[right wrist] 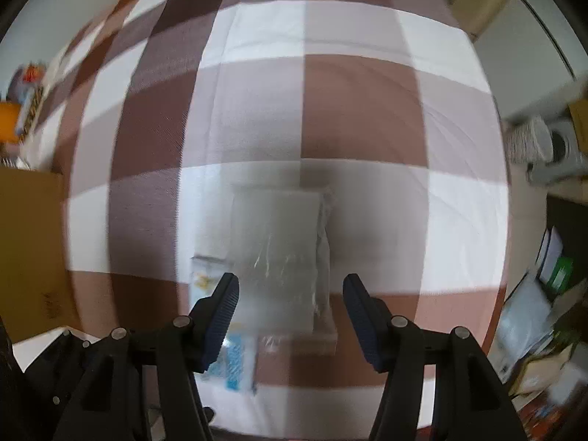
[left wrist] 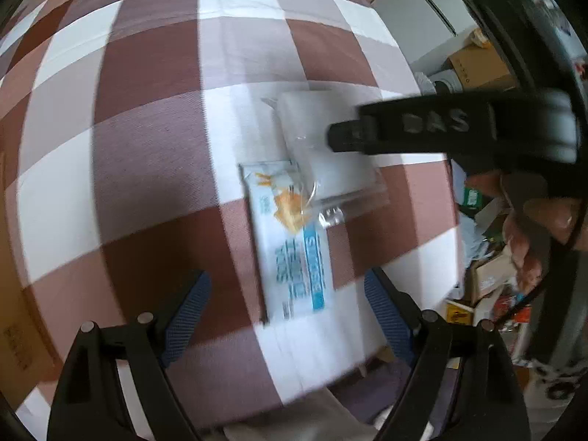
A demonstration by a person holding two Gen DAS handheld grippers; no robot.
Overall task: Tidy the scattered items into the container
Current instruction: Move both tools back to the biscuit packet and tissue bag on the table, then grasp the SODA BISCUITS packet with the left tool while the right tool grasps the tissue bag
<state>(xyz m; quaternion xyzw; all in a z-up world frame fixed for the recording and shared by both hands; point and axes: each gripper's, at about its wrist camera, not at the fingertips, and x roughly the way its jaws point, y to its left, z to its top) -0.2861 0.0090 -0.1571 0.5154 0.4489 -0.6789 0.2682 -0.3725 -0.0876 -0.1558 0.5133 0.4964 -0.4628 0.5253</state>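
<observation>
- On the checked brown-and-white cloth (left wrist: 154,154) covering the worktop, I see two flat packets lying together near its edge.
- From my left wrist view, the white snack packet with blue lettering (left wrist: 294,257) lies lengthwise ahead of the left gripper (left wrist: 286,316); its near end sits between the spread fingers (left wrist: 187,312), which do not touch it.
- Overlapping that packet's far end is a clear plastic bag holding something white (left wrist: 323,139).
- My right gripper (right wrist: 290,312) points down over this clear bag (right wrist: 279,250); its fingers (right wrist: 220,316) stand apart on either side of the bag, and I cannot see them pressing on it.
- From the right wrist view, the blue-lettered packet (right wrist: 235,364) peeks out behind the left finger, partly under the bag.
- In the left view the right gripper's black body (left wrist: 441,128) reaches over the bag, with a hand (left wrist: 533,220) behind it.
- Both views are motion-blurred; a brown cardboard box (right wrist: 29,242) sits at the cloth's left edge.
</observation>
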